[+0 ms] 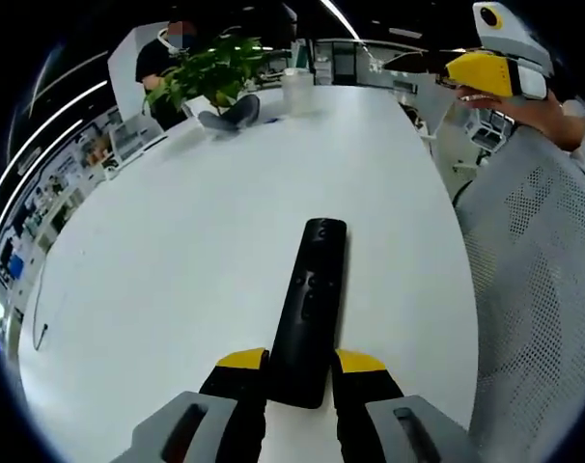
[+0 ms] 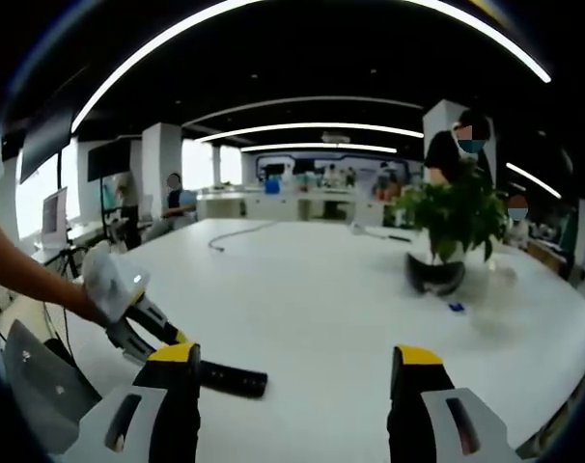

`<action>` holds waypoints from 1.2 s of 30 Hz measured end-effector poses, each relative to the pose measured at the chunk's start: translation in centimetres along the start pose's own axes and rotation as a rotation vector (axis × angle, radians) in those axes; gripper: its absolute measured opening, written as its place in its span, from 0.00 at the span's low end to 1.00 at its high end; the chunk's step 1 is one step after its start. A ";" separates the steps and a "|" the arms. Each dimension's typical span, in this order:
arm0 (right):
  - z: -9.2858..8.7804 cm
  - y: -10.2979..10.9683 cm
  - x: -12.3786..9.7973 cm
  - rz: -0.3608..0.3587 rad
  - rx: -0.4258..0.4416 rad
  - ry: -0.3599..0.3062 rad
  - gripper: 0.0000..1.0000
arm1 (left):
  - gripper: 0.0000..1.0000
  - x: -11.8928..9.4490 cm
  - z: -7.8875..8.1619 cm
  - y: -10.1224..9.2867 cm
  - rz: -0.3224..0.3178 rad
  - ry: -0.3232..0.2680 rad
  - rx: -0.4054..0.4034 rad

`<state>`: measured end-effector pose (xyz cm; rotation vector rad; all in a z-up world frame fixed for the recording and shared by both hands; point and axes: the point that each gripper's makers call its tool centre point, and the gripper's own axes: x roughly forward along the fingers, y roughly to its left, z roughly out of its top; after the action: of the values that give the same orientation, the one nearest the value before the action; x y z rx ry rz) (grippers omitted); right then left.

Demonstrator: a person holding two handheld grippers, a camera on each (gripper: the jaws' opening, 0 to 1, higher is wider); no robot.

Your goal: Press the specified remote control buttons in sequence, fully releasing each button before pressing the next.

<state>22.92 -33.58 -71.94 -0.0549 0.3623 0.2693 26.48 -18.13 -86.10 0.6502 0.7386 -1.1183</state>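
A long black remote control (image 1: 317, 280) lies lengthwise on the white table (image 1: 177, 241), buttons up. My left gripper (image 1: 302, 362) is shut on its near end, with a yellow-tipped jaw on each side. My right gripper (image 1: 495, 68) hovers high at the upper right in the left gripper view, held in a hand, well away from the remote. In the right gripper view, my right gripper (image 2: 297, 359) stands open with nothing between its jaws. The left gripper (image 2: 143, 323) comes in from the left there, holding the remote (image 2: 230, 379) low over the table (image 2: 321, 309).
A potted plant (image 1: 215, 72) (image 2: 452, 217) in a dark bowl stands at the far end, beside a white container (image 1: 297, 92). A grey mesh chair (image 1: 534, 289) sits at the table's right edge. A thin cable (image 1: 41, 318) lies at the left. People stand behind.
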 end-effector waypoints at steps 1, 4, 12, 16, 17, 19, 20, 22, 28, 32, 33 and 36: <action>0.0 0.0 0.0 0.000 0.001 -0.001 0.79 | 0.25 0.1 0.1 0.2 0.003 -0.001 0.006; 0.0 -0.1 0.0 0.000 0.003 0.000 0.79 | 0.25 0.2 0.0 0.4 0.005 0.007 0.014; -0.1 -0.1 0.0 0.001 0.001 0.004 0.79 | 0.25 0.4 0.2 1.3 0.016 0.012 0.016; -0.1 -0.1 0.1 0.004 -0.003 0.007 0.79 | 0.25 0.5 0.4 1.8 0.022 0.018 0.027; -0.1 -0.1 0.1 0.004 -0.002 0.008 0.79 | 0.25 0.5 0.4 2.0 0.023 0.019 0.030; -0.1 -0.1 0.1 0.004 -0.002 0.006 0.79 | 0.25 0.6 0.5 2.2 0.025 0.023 0.029; -0.1 -0.1 0.1 0.003 -0.001 0.006 0.79 | 0.25 0.6 0.5 2.3 0.026 0.027 0.025; -0.1 -0.1 0.1 0.003 -0.001 0.008 0.78 | 0.25 0.6 0.6 2.4 0.025 0.032 0.031; -0.2 0.0 0.1 0.003 -0.003 0.011 0.78 | 0.25 0.8 0.6 2.9 0.021 0.049 0.046; -0.2 0.0 0.1 0.004 -0.002 0.011 0.78 | 0.25 0.8 0.7 3.2 0.023 0.059 0.047; -0.2 0.0 0.1 0.006 -0.001 0.012 0.78 | 0.25 0.8 0.8 3.4 0.026 0.061 0.043; 0.0 0.1 0.1 0.013 0.003 0.003 0.78 | 0.25 1.0 0.9 3.6 0.031 0.069 0.044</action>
<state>22.96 -33.44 -71.97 -0.0500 0.3658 0.2819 30.34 -18.23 -85.98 0.7381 0.7624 -1.0903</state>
